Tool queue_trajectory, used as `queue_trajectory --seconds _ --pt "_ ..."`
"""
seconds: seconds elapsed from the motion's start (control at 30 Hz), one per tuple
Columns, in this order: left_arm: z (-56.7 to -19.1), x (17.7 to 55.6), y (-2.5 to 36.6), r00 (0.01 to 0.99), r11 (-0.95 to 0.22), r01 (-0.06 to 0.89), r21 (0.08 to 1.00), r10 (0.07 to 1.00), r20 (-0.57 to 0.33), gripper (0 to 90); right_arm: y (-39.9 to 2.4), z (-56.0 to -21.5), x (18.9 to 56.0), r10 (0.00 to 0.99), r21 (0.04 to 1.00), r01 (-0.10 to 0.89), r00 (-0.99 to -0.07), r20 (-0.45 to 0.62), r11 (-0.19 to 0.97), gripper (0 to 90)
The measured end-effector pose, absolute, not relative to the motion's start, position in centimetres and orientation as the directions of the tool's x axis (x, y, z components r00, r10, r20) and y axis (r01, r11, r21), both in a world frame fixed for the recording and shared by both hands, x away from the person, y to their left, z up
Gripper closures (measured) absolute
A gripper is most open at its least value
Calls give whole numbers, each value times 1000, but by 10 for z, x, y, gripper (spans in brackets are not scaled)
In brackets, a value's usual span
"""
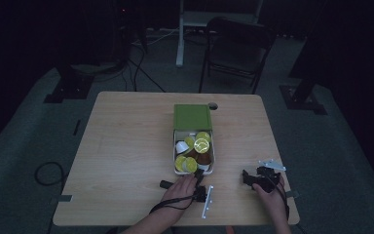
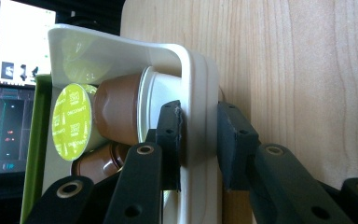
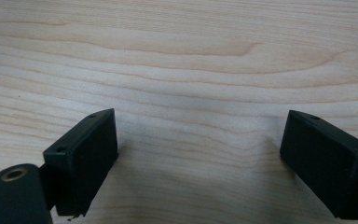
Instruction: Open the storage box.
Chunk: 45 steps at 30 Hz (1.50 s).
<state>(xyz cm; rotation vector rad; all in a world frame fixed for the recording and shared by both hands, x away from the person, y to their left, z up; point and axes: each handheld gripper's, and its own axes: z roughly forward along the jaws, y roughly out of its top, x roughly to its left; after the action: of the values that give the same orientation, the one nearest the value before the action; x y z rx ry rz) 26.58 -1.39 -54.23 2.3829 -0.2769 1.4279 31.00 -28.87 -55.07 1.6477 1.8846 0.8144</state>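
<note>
Left gripper (image 2: 199, 140) pinches the near wall of the tray (image 2: 198, 93) of capsules (image 2: 116, 114), mid-desk towards the near edge, likely to steady or drag it. Right gripper (image 3: 198, 161) idles, jaws spread.

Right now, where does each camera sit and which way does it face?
High view: above the person's side, looking down on the light wooden table; both forearms and tongs show.
Left gripper view: rides the left tongs, looking along jaws clamped on the white capsule tray's wall.
Right gripper view: rides the right tongs, facing bare tabletop, jaws spread.
Shared: tray with brown coffee capsule in high and left views.
</note>
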Motion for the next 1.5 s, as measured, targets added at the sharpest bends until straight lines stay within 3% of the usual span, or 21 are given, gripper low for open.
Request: queue_trajectory --seconds 0.23,0.4,0.8,0.93,1.5 --pt "-543 266 -14 470 -916 -350 193 6 882 727 -289 -551 310 990 720 688 -139 14 87 106" --pt "-541 263 -14 495 -915 -350 202 2 869 641 -289 -551 310 990 720 688 -140 14 87 107" --pt "-519 255 -7 613 -874 -321 364 101 783 616 -289 -551 310 990 720 689 -139 14 87 106" --pt "-515 255 -2 702 -841 -264 472 168 692 617 -289 -551 310 990 720 688 -140 14 87 106" --pt "-509 251 22 762 -812 -188 552 234 604 633 -289 -551 310 990 720 688 -139 14 87 106"
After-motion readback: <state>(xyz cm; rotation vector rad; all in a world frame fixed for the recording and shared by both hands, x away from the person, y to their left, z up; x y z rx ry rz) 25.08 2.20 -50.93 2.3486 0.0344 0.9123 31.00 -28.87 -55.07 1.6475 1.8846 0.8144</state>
